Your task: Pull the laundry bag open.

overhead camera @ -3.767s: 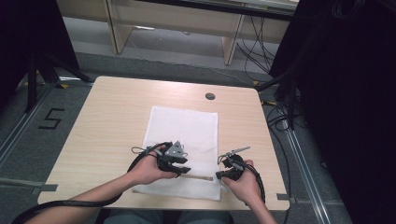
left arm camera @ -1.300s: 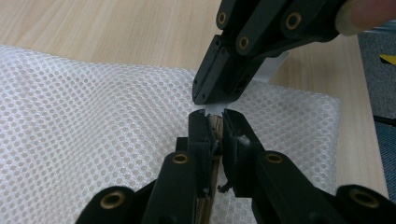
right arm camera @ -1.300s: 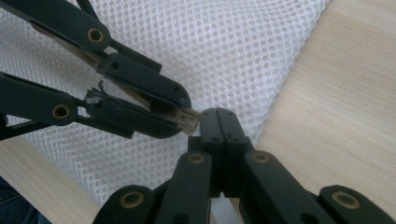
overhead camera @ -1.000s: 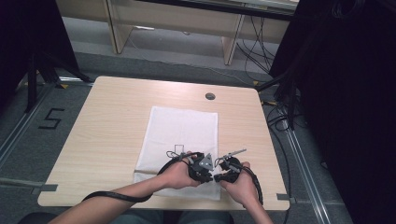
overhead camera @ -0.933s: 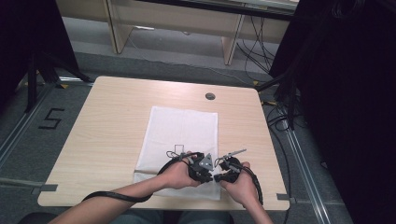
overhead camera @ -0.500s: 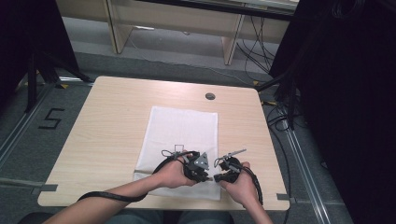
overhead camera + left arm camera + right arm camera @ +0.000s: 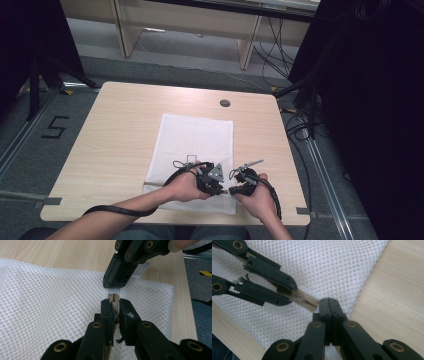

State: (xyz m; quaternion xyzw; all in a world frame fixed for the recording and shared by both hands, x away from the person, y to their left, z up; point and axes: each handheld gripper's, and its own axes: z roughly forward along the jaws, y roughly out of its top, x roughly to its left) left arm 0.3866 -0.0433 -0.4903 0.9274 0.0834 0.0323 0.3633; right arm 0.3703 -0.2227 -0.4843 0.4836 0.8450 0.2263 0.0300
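Left gripper (image 7: 114, 306) pinches wooden stick (image 7: 113, 305) over near edge of white mesh bag (image 7: 50, 302) on tabletop (image 7: 120, 130). Right gripper (image 7: 329, 305) pressed together on white tab (image 7: 140, 270) — likely zipper pull. Step: bracing bag. Next: steady pull along edge.

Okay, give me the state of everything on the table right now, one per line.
mesh cloth: spread flat on the table, near edge under the grippers
wooden stick: clamped, lying low over the cloth, free end by the right gripper's tips
white strip: pinched, end poking out
left gripper: shut on the wooden stick
right gripper: shut on the white strip
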